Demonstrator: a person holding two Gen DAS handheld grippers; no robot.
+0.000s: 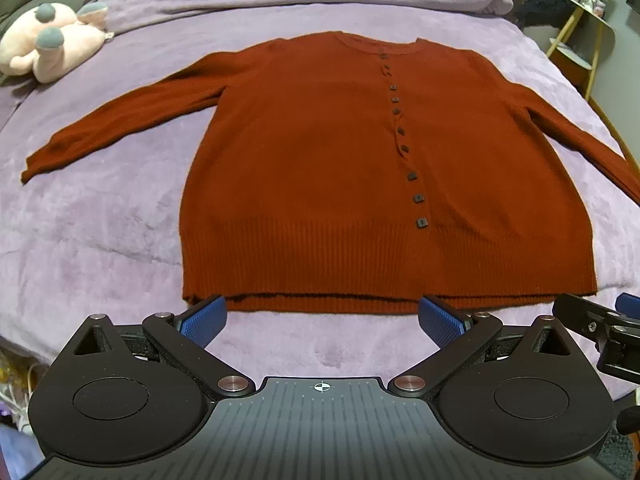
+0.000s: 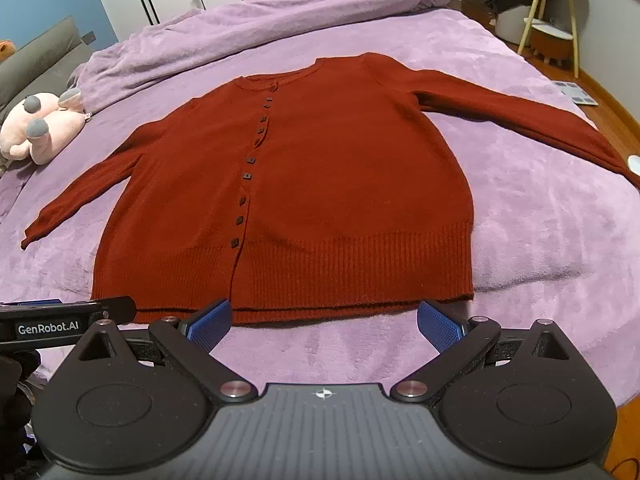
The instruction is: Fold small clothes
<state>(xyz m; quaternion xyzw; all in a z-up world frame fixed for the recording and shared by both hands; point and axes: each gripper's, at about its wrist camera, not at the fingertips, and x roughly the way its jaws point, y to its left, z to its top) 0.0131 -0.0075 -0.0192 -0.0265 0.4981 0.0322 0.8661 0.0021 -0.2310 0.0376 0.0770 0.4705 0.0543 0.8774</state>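
Both wrist views face the cardigan (image 1: 360,168) from its hem, side by side.

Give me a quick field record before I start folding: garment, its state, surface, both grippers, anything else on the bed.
garment: rust-red cardigan, dark square buttons down the front
state: buttoned, lying flat and face up, both sleeves spread out to the sides, no fold made yet
surface: purple bedspread
left gripper: open, empty, near the ribbed hem
right gripper: open, empty, near the hem
other: pink plush toy by the left sleeve; bunched purple duvet beyond the collar
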